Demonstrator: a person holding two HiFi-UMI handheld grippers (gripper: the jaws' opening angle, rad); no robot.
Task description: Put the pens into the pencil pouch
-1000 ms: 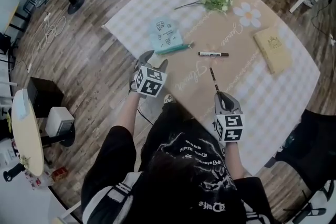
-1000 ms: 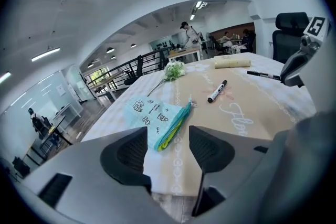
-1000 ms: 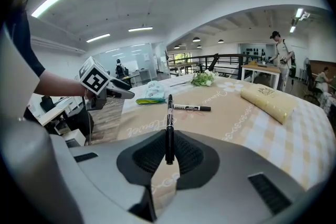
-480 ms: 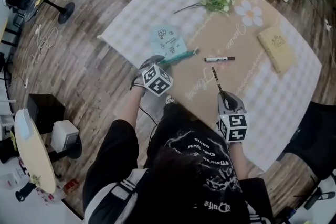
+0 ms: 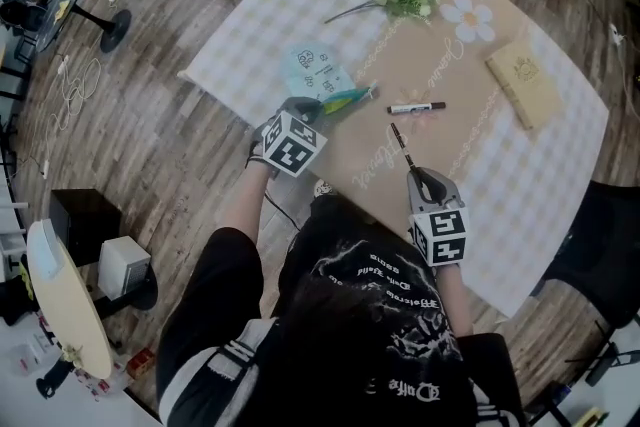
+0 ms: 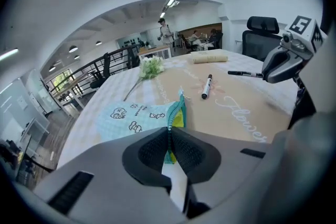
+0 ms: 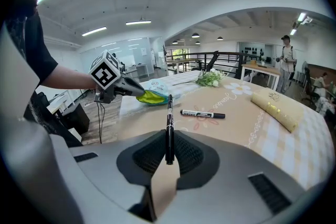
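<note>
Right hand-held gripper (image 7: 168, 139) clamps a black pen (image 7: 169, 115); pencil pouch (image 7: 150, 96) lies beyond.

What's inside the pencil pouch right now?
Only yellow lining shows in the mouth of the pouch, which the left hand-held gripper pinches at its edge. No pen is visible inside, but the fabric covers the rest of the interior.

pouch (image 5: 318, 75): cloth | pen (image 5: 400, 143): glossy plastic | tablecloth (image 5: 520, 175): matt | floor (image 5: 180, 15): wood

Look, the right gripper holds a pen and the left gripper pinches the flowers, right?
No. The left gripper, whose jaws have just been closing, pinches the teal pencil pouch, not the flowers; the left gripper view shows it. The right gripper does hold a black pen.
</note>
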